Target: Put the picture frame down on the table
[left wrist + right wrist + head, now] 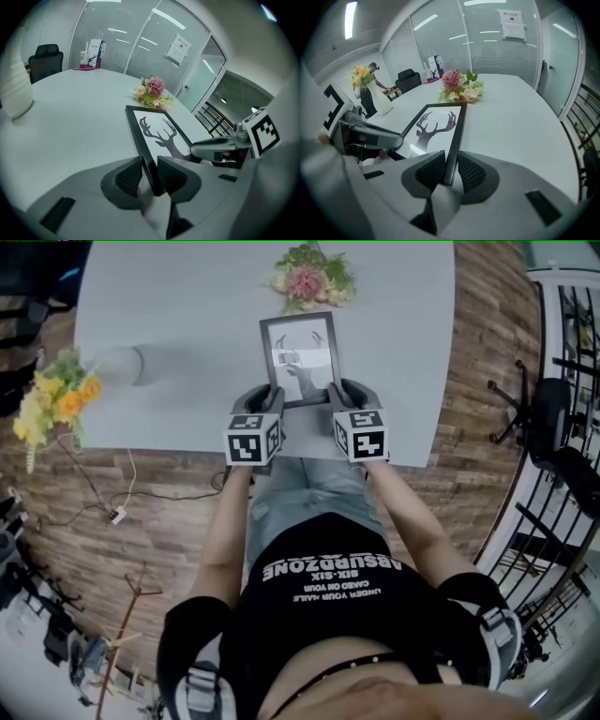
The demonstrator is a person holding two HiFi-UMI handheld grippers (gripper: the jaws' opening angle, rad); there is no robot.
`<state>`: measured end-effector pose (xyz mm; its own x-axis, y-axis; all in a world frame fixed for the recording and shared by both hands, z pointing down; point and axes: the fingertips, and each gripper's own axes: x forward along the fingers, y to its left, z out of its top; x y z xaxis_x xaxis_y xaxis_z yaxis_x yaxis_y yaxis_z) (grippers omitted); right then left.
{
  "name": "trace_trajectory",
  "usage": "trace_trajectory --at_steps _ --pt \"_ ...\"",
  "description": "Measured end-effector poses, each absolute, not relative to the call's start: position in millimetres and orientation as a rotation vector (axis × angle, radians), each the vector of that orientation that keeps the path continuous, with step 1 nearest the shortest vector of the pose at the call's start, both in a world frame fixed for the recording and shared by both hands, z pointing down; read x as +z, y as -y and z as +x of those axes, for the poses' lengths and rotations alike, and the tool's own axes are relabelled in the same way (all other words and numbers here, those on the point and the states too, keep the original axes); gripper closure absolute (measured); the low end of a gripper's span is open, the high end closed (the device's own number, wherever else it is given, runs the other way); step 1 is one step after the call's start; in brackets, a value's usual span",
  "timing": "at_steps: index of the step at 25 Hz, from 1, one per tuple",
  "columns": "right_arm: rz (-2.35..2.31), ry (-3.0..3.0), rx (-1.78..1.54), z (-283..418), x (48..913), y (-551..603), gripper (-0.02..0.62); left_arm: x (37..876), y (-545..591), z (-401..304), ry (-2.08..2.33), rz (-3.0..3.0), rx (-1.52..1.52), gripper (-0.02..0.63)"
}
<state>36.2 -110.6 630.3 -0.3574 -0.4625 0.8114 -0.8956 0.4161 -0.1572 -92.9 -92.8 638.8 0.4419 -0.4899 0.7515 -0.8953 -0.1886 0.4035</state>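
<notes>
Head view. Looks steeply down on a pale table (pixel 187 296) with the picture frame (pixel 300 360) over its near part, short sides toward and away from the person. Finds the left tongs (pixel 269 397) clamped on the frame's near left corner and the right tongs (pixel 341 390) clamped on its near right corner. Places a pink bouquet (pixel 309 279) just beyond the far edge and a white vase (pixel 117 365) with yellow flowers (pixel 56 399) well off to the left. Leaves bare tabletop on both sides of the frame, out to the right table edge.

Left gripper view. Shows the left tongs (pixel 150 176) pinching the black rim of the frame (pixel 159 136), one pad on each face. Catches the right tongs (pixel 220 147) at the opposite corner. Cannot tell whether the frame's far edge touches the table (pixel 70 131). Offers wide bare surface leftward to the vase (pixel 16 89).

Right gripper view. Shows the right tongs (pixel 451 171) closed on the frame's right rim (pixel 457 126), the deer print facing up. Keeps a gap between the far edge and the bouquet (pixel 459 86); open table (pixel 511 122) to the right.
</notes>
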Motion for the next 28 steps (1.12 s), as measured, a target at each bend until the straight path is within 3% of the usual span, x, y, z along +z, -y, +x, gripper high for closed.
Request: trace_trajectory --at_steps 10,19,28 --pt "1.175 2.077 0.806 32.3 602.3 110.8 0.476 622.3 91.5 -95.6 1.233 1.844 0.575 0.479" --pt "1.252 2.251 0.763 26.6 533.0 102.7 0.576 553.9 84.9 -91.1 1.224 2.046 0.475 0.482" --pt "1.275 2.402 0.803 19.3 471.4 89.5 0.580 479.9 75.7 -84.5 1.208 2.205 0.289 0.589"
